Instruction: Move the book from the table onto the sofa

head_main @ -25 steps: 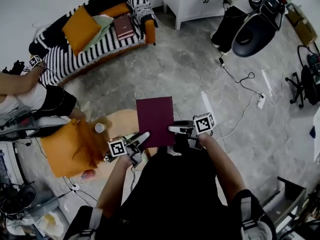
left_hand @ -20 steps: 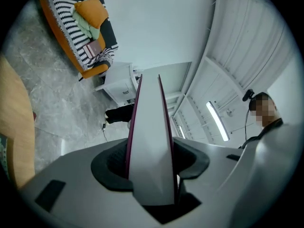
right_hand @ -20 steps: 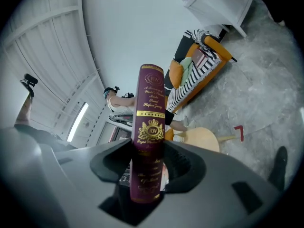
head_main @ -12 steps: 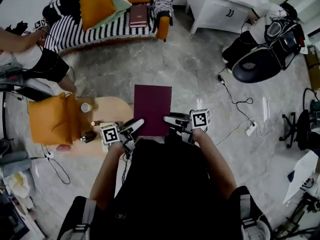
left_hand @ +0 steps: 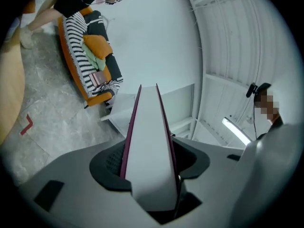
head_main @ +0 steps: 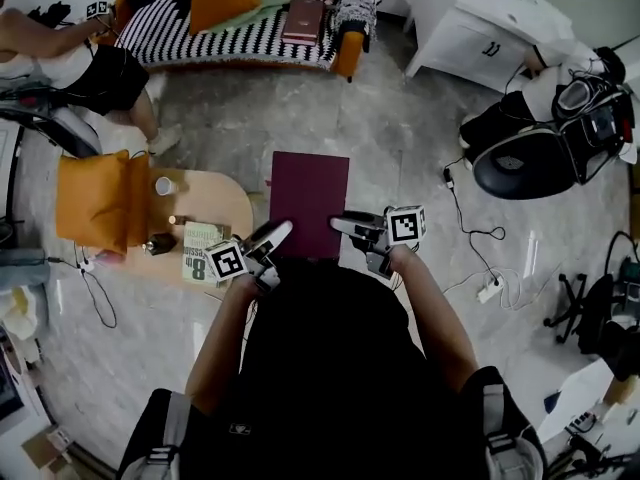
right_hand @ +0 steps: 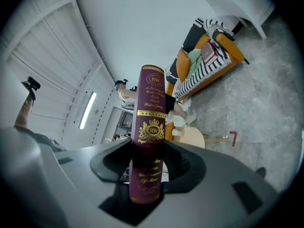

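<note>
A maroon hardback book (head_main: 310, 203) hangs level over the grey floor, gripped from both near corners. My left gripper (head_main: 270, 240) is shut on its page edge, white in the left gripper view (left_hand: 149, 141). My right gripper (head_main: 350, 228) is shut on its spine, whose gold print shows in the right gripper view (right_hand: 151, 127). The striped sofa (head_main: 250, 33) with orange cushions stands at the top of the head view, well apart from the book. It also shows far off as the sofa (left_hand: 88, 65) and the sofa (right_hand: 209, 56) in the gripper views.
Another book (head_main: 303, 20) lies on the sofa seat. A light wooden table (head_main: 215, 203) to the left carries a cup (head_main: 163, 185) and a printed book (head_main: 200, 263). An orange chair (head_main: 95, 203), a seated person (head_main: 60, 53), a white cabinet (head_main: 480, 28), an office chair (head_main: 530, 158) and floor cables (head_main: 480, 288) surround the floor.
Both grippers carried the book off the table's side over bare floor. The head view swung, so the sofa slid from upper left to top centre. Both grips held.
</note>
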`<state>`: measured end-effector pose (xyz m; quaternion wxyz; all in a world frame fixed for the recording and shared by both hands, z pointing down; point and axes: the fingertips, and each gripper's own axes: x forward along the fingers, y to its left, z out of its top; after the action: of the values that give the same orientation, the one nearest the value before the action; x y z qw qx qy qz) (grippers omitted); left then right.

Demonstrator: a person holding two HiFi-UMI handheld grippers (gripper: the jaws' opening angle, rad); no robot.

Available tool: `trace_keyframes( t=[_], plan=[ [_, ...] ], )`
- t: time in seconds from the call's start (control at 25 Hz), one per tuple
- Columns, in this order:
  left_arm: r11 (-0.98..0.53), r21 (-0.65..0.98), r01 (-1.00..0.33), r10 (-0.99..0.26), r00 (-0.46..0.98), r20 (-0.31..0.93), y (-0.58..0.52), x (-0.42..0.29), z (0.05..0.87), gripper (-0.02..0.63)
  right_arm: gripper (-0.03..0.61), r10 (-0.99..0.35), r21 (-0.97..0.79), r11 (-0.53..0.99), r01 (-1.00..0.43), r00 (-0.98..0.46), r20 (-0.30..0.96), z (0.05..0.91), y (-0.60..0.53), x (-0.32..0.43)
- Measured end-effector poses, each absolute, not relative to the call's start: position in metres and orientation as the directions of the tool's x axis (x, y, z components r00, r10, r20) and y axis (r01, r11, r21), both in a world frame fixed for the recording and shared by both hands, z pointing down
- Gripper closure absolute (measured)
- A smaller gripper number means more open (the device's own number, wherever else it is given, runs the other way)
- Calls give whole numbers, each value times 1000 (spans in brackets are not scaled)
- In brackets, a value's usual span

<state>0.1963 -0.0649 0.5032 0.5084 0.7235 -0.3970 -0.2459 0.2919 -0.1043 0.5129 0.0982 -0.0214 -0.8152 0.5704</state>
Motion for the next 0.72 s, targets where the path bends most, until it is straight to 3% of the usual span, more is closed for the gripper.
trace_keyframes(
  t=[0.44,0.72],
  plan=[
    [-160,863,-480,-840,526,136,-93,209,496,354,371,129,-957,289,0,-991,39,509,-122,305],
    [-168,849,-500,-837,528,145,-116,209,492,350,371,115,-953,303,-7,-992,43,507,-144,306]
  ],
)
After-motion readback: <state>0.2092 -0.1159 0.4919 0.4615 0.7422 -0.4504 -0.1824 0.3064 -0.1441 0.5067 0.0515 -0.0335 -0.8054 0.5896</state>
